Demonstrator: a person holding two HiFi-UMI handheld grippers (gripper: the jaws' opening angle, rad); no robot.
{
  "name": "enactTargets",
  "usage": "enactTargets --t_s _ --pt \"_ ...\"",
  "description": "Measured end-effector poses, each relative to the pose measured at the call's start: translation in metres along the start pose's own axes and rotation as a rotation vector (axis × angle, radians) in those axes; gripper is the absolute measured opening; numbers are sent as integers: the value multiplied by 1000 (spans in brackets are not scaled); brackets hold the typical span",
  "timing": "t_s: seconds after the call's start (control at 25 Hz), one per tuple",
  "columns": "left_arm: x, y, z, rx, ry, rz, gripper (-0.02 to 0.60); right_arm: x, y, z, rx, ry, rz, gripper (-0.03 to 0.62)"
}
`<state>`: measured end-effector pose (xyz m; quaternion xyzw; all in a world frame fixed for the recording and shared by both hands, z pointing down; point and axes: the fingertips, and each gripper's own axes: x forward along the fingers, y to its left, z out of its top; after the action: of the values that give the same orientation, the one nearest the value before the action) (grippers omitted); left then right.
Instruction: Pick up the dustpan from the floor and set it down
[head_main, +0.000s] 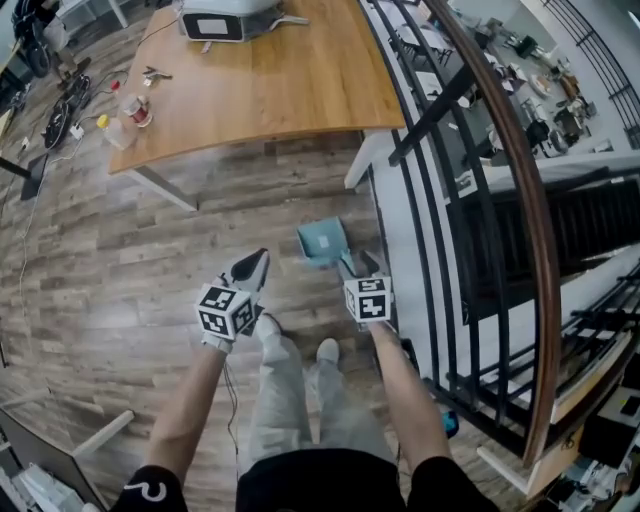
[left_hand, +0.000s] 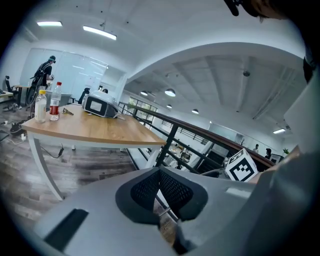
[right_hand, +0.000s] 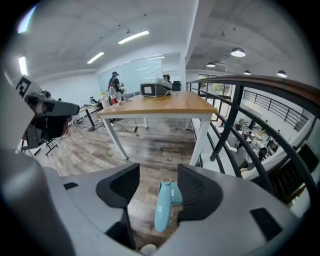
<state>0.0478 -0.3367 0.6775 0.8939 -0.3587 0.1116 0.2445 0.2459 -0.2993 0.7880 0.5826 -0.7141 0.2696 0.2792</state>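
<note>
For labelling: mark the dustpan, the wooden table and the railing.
dustpan (head_main: 322, 241), head view, its teal pan.
wooden table (head_main: 270, 90), head view, bare tabletop.
railing (right_hand: 260, 81), right gripper view, brown handrail.

place: open-plan office | cues: wooden desk (head_main: 260, 85), glass partition (right_hand: 135, 70), ceiling strip lights (right_hand: 134, 36), railing (head_main: 432, 112)

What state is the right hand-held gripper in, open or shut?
Open. The right hand-held gripper has its jaws apart, and the dustpan shows through the gap between them.

Smooth, faintly glossy plastic on dustpan (right_hand: 163, 210); grained, matt wood planks on floor (head_main: 120, 280); satin wood tabletop (head_main: 270, 90); black painted metal railing (head_main: 430, 115).
</note>
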Motion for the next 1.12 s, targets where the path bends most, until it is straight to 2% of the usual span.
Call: enactTargets --t_s 0.2,0.36,0.72,0.88,1.0,1.08,1.12 --pt "20 21 -30 -22 18 -8 -2 56 -14 -32 -19 79 -29 259" --pt "28 38 -57 -29 56 -8 -2 91 -15 -66 -17 172 -35 262" --pt "38 64 -81 -50 85 -3 -2 127 -22 -97 28 253 -94 258" --pt "37 69 -87 -61 88 0 -2 130 -26 -100 21 245 -133 219" --pt "33 73 -92 -68 92 7 -2 129 -24 -101 43 245 -143 174" --pt "30 75 -95 -73 92 11 -2 128 -25 -104 45 259 -157 112" --pt "29 75 -96 -74 93 12 -2 127 -26 -105 38 265 -161 107"
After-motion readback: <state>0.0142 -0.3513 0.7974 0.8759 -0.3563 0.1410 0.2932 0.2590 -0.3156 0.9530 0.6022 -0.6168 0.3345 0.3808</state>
